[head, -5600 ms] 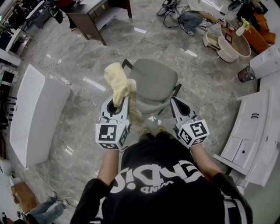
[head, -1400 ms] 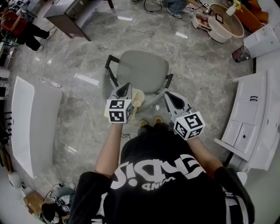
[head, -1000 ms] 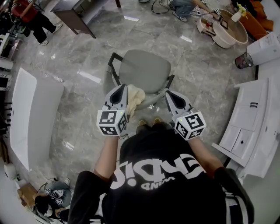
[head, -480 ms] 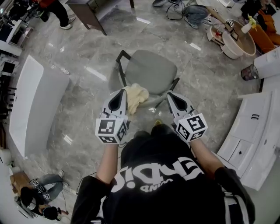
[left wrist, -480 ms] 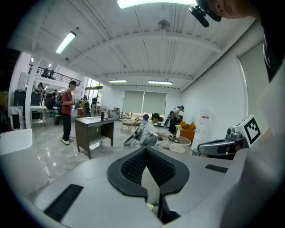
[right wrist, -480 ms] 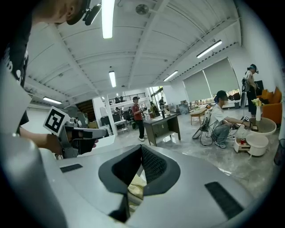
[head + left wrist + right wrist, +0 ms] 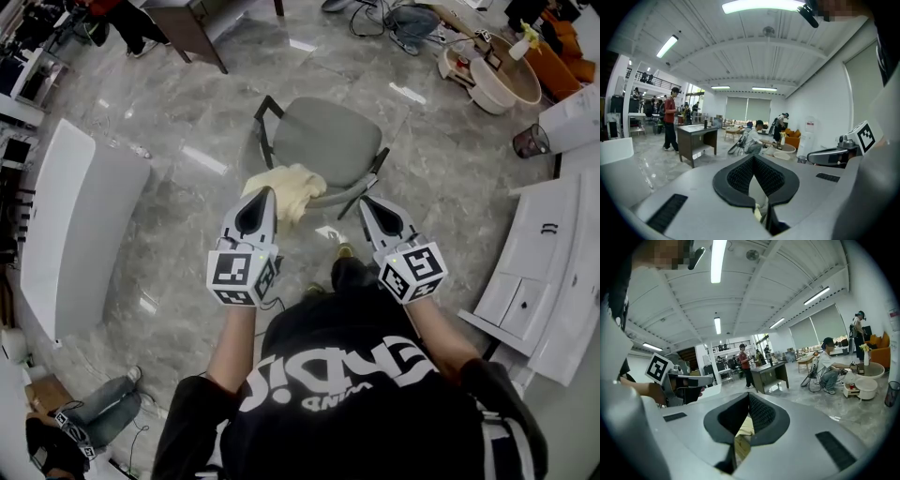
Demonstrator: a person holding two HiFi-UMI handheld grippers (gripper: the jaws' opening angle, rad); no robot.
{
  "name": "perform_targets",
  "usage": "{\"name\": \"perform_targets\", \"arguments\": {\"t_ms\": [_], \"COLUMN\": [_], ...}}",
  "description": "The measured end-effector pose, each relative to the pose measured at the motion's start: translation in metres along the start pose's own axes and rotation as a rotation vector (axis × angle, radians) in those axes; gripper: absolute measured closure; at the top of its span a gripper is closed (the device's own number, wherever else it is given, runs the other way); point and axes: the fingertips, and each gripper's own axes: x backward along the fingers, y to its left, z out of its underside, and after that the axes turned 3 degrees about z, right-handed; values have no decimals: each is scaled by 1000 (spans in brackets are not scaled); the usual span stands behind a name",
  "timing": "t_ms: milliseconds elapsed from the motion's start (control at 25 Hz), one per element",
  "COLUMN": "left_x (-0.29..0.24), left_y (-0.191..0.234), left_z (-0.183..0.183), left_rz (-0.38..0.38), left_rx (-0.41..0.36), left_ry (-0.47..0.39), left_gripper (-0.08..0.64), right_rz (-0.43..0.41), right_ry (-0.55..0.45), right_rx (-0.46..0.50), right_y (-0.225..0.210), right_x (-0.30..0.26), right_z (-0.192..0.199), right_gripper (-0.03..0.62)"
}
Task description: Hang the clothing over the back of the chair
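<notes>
The grey chair (image 7: 328, 145) stands just ahead of both pairs of fingers, seat facing up. Its back is seen edge-on from above and is hard to separate from the seat. The pale yellow clothing (image 7: 286, 186) lies bunched over the chair's near edge, right at the tips of the left gripper (image 7: 264, 193) and off to the left of the right gripper (image 7: 366, 201). How far it hangs down the far side is hidden. The left fingers press together at the tips with nothing caught there; only a sliver of the clothing shows beneath them. The right fingers likewise meet at the tips, empty. Some cloth is glimpsed through the gap behind them, too cramped to place.
</notes>
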Motion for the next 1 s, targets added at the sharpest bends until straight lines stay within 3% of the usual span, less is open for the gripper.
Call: {"name": "perform_targets", "arguments": {"t_ms": [480,1000], "left_x": [80,111], "left_y": [-45,-85], "left_z": [19,40], "left_rz": [77,2], "left_rx": [1,13], "left_ry": [-15,-37], "left_gripper": [545,545], "right_rz": [71,18], "right_ry": [-54,-67], "right_rx": [31,41], "right_y": [48,36], "right_x": [74,112], "right_z": [15,26], "right_gripper": [578,578]}}
